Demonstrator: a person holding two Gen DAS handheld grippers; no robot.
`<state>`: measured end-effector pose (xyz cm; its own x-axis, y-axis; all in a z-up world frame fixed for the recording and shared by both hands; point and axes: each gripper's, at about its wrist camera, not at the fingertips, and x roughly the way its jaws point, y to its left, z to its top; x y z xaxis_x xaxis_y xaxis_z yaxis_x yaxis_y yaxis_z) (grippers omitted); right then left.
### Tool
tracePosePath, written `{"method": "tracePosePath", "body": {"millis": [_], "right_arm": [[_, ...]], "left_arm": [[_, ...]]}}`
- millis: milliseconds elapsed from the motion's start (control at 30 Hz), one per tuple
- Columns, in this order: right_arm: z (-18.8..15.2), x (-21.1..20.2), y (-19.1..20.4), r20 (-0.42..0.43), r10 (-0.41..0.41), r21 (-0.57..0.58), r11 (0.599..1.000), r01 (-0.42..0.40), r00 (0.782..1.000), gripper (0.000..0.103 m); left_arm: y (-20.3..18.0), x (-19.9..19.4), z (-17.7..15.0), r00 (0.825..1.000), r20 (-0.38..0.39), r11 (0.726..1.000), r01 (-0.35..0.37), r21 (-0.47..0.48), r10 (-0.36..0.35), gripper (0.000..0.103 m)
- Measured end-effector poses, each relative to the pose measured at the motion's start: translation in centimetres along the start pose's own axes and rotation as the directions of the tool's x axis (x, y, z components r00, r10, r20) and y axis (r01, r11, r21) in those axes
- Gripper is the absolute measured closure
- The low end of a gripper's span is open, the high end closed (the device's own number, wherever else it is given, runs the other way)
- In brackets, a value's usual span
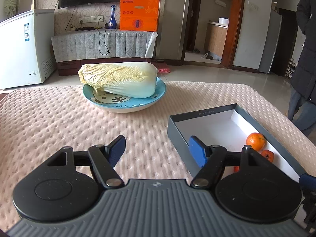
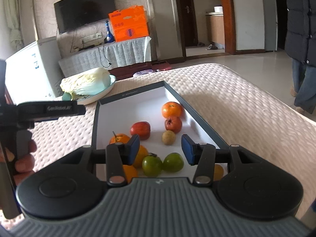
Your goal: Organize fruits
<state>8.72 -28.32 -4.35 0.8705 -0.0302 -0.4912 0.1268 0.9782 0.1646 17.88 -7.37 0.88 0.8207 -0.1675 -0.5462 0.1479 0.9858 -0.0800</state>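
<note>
The left tool point(image 1: 158, 151) hangs over the tabletop point(image 1: 59, 118), which is covered in a pink dimpled cloth, with its blue pads spread wide and nothing between them. Its right-hand pad sits just over the near left wall of a shallow grey box point(image 1: 197, 116) with a white inside. Beyond the tool, well apart from it, a blue plate point(image 1: 126, 106) with a cartoon print carries a napa cabbage point(image 1: 118, 79) lying on its side.

The right tool point(image 2: 161, 148) is poised above the near end of that same box point(image 2: 96, 122), its pads apart and gripping nothing — the fruit lies below and beyond them. Inside the box, a mandarin point(image 2: 171, 109) rests by the right wall with a reddish tomato point(image 2: 173, 124) touching it on the near side. A red tomato point(image 2: 140, 129) sits near the middle, a small yellowish round fruit point(image 2: 168, 137) just to its right. Two green tomatoes point(image 2: 163, 164) lie side by side, touching, just under the tool. A stemmed orange point(image 2: 118, 138) lies at the left wall, partly behind the left pad, and more orange fruit point(image 2: 141, 155) is half hidden by the tool's body.

From the right wrist view the left tool point(image 2: 59, 108) shows at the left edge, held in a hand point(image 2: 24, 158). A person in a dark puffer coat point(image 2: 300, 19) stands by the far right of the tabletop.
</note>
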Motion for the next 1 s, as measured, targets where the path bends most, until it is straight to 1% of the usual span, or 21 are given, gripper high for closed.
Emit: {"method": "tracePosePath", "body": {"millis": [100, 233, 300, 467, 1000], "right_arm": [[0.0, 0.04, -0.24, -0.006, -0.004, 0.014, 1.0, 0.005, 1.0, 0.054], [-0.05, -0.02, -0.03, -0.005, -0.001, 0.004, 1.0, 0.001, 1.0, 0.054], [-0.06, 0.0, -0.03, -0.005, 0.001, 0.002, 1.0, -0.001, 1.0, 0.054], [-0.01, 0.13, -0.02, -0.008, 0.006, 0.008, 1.0, -0.006, 1.0, 0.054], [0.09, -0.13, -0.14, 0.003, 0.009, 0.012, 1.0, -0.009, 1.0, 0.054]], "left_arm": [[0.09, 0.02, 0.03, 1.0, -0.005, 1.0, -0.001, -0.004, 0.001, 0.028], [0.28, 0.03, 0.11, 1.0, -0.005, 1.0, -0.019, -0.013, 0.019, 0.028], [0.38, 0.13, 0.14, 1.0, -0.01, 1.0, -0.015, -0.012, 0.015, 0.028], [0.58, 0.3, 0.18, 0.999, -0.011, 0.999, -0.045, -0.014, 0.045, 0.028], [0.88, 0.48, 0.17, 0.998, -0.013, 0.998, -0.055, -0.014, 0.055, 0.027]]}}
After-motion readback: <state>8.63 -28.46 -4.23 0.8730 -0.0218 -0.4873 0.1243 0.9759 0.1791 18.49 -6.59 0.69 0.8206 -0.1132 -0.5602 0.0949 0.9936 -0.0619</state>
